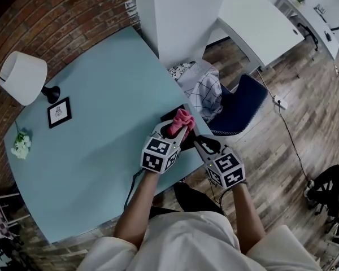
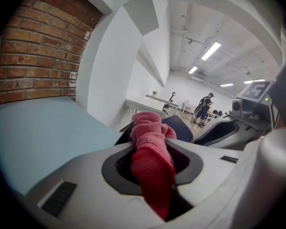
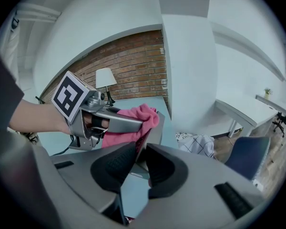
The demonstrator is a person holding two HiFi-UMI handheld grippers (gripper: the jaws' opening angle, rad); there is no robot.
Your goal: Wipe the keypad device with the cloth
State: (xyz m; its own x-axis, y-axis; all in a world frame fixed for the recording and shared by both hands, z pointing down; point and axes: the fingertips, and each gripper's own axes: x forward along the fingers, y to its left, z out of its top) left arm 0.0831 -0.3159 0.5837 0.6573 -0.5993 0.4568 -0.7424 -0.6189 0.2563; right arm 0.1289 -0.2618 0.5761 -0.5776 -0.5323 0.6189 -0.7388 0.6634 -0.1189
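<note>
left gripper (image 2: 151, 152): clenched on cloth (image 2: 148, 128), bunched past its tips | right gripper (image 3: 142, 152): grasping keypad (image 3: 155, 123) by its edge, tilted up ahead | risk: wiping push could pivot keypad out of that thin edge hold

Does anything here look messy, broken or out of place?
Nothing spilled or broken. The only untidy bit is a checked fabric, crumpled between the edge of the table and the blue chair.

Worktop's (image 1: 101, 151) middle is sitting wide open; lamp (image 1: 22, 77), frame (image 1: 59, 112) and flowers (image 1: 21, 145) are crowding its left end, pillar (image 1: 178, 21) blocking the far corner.
</note>
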